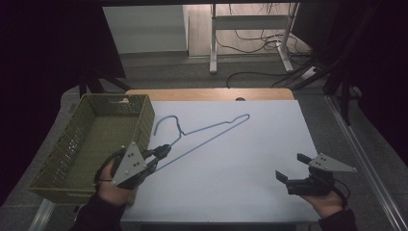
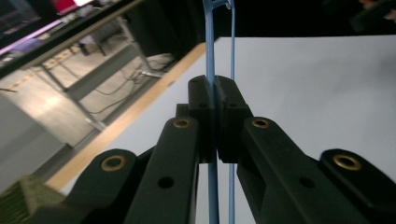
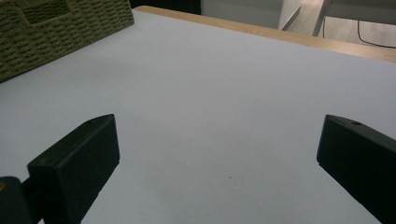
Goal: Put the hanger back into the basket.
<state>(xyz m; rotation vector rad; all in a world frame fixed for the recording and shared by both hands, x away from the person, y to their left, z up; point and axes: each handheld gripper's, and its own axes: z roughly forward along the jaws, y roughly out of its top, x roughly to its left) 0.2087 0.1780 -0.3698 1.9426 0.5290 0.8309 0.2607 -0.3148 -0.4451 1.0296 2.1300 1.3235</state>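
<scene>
One tool (image 1: 163,150) clamping hanger (image 1: 211,129), other tool (image 1: 292,167) wide open

Both hands are wearing dark sleeves that are ending at the wrists. The left gripper (image 1: 161,152) is showing a matte black body under a pale grey three-cornered plate dotted with small dark screw holes; brass-coloured rivets are glinting along its black linkage arms. The right gripper (image 1: 292,167) is carrying the same grey plate, and its black jaws are ending in blocky rectangular pads. Thin black cables are looping beside each gripper.
</scene>
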